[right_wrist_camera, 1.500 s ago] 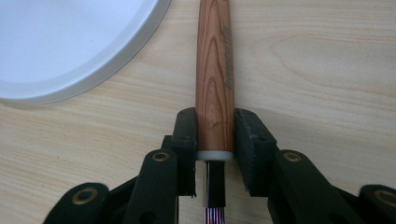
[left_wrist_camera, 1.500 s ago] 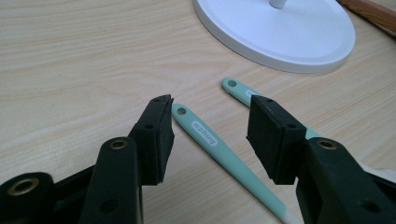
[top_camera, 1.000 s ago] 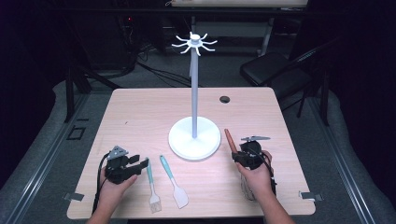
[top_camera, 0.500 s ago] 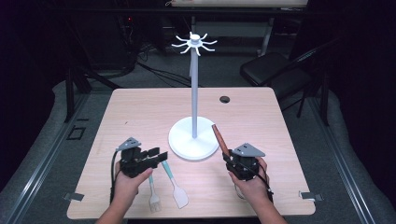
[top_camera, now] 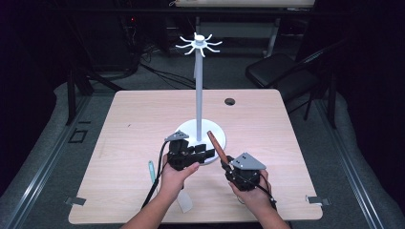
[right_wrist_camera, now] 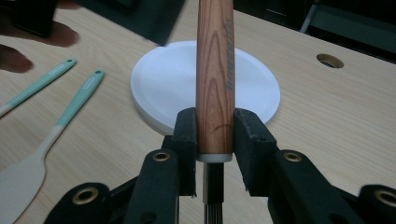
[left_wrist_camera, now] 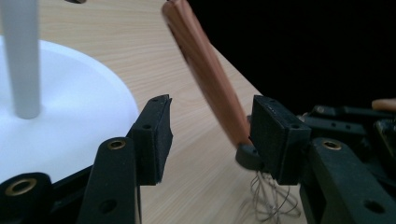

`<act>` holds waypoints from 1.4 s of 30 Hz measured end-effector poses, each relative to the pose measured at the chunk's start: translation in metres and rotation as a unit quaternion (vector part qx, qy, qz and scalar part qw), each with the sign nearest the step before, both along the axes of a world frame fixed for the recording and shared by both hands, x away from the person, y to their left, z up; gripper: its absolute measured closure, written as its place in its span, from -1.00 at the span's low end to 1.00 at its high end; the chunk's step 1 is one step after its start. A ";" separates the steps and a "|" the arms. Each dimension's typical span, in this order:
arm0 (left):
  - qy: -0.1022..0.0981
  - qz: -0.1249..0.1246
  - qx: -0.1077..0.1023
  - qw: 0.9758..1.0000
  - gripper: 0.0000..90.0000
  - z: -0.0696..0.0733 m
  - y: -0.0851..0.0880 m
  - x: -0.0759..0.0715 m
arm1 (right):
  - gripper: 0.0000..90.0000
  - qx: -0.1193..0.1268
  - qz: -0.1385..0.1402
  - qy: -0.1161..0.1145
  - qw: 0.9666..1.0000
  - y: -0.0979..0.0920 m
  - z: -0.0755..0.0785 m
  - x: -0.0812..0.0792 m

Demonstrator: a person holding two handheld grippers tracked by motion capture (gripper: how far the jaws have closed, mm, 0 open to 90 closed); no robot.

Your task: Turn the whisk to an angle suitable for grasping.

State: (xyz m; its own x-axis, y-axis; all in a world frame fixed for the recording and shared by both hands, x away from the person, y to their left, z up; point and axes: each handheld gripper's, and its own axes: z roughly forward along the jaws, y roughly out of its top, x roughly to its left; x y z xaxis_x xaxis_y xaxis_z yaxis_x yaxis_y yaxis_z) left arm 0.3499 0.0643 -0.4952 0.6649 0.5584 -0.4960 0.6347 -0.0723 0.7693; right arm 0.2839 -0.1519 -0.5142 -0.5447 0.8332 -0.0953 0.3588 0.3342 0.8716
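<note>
Right jaws [right_wrist_camera: 212,140]: clamped on wood-handled whisk [right_wrist_camera: 215,70]. Left jaws [left_wrist_camera: 210,135]: just opening, handle between; wire loops seen here alone.

Lab/test bay – bare wooden table [top_camera: 143,119] on grey floor [top_camera: 43,143], dark surround, cables [top_camera: 157,71] and black chair [top_camera: 282,71] behind – nothing domestic.
</note>
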 end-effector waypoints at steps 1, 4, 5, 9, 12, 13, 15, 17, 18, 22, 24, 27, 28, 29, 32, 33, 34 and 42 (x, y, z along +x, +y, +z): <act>0.000 0.000 0.000 1.000 0.10 0.000 0.000 0.000 | 0.58 0.000 0.000 0.000 1.000 0.000 0.000 0.000; 0.008 0.000 -0.006 1.000 0.14 0.000 -0.006 0.004 | 0.57 -0.004 0.007 0.000 1.000 0.003 -0.001 -0.001; 0.008 0.005 -0.005 1.000 0.19 0.000 -0.007 0.006 | 0.57 -0.007 0.011 -0.001 1.000 0.005 -0.001 -0.001; 0.026 0.014 -0.019 0.999 0.21 -0.003 -0.008 0.009 | 0.57 -0.008 0.017 -0.005 1.000 0.006 -0.002 -0.001; 0.034 0.014 -0.024 0.999 0.29 -0.006 -0.010 0.010 | 0.57 -0.013 0.021 -0.008 1.000 0.008 -0.002 -0.002; 0.031 0.016 -0.020 0.999 0.29 -0.007 -0.011 0.010 | 0.57 -0.013 0.021 -0.008 1.000 0.008 -0.002 -0.002; 0.025 0.020 -0.016 0.999 0.37 -0.007 -0.011 0.010 | 0.57 -0.016 0.021 -0.011 1.000 0.009 -0.002 -0.003; 0.026 0.019 -0.019 0.999 0.39 -0.006 -0.011 0.010 | 0.57 -0.009 0.022 -0.006 1.000 0.008 -0.001 -0.002; 0.026 0.018 -0.018 0.999 0.40 -0.006 -0.011 0.010 | 0.57 0.000 0.028 0.001 1.000 0.007 -0.001 0.000; 0.031 0.018 -0.019 0.999 0.41 -0.006 -0.007 0.013 | 0.39 0.030 0.055 0.041 0.997 0.001 0.000 0.006; 0.030 0.017 -0.025 0.999 0.42 -0.006 -0.004 0.013 | 0.34 0.052 0.071 0.082 0.993 -0.006 0.000 0.010; 0.023 0.007 -0.031 0.999 0.43 -0.004 -0.003 0.012 | 0.36 0.098 0.083 0.120 0.984 -0.015 0.000 0.016; 0.019 0.004 -0.035 0.999 0.44 -0.004 -0.003 0.011 | 0.39 0.115 0.079 0.136 0.981 -0.019 0.001 0.020; 0.017 0.001 -0.038 0.999 0.44 -0.003 -0.004 0.011 | 0.39 0.115 0.079 0.136 0.981 -0.019 0.001 0.020; 0.010 -0.004 -0.039 0.999 0.45 -0.001 -0.004 0.010 | 0.47 0.121 0.086 0.153 0.977 -0.020 -0.002 0.022; 0.008 -0.006 -0.039 0.999 0.45 -0.001 -0.004 0.010 | 0.47 0.121 0.086 0.153 0.977 -0.020 -0.002 0.022; 0.009 -0.007 -0.039 0.999 0.46 0.000 -0.004 0.009 | 0.52 0.121 0.087 0.151 0.977 -0.019 -0.002 0.022; -0.008 -0.009 -0.047 0.999 0.44 0.009 -0.003 0.001 | 0.56 0.108 0.081 0.112 0.984 -0.013 0.005 0.014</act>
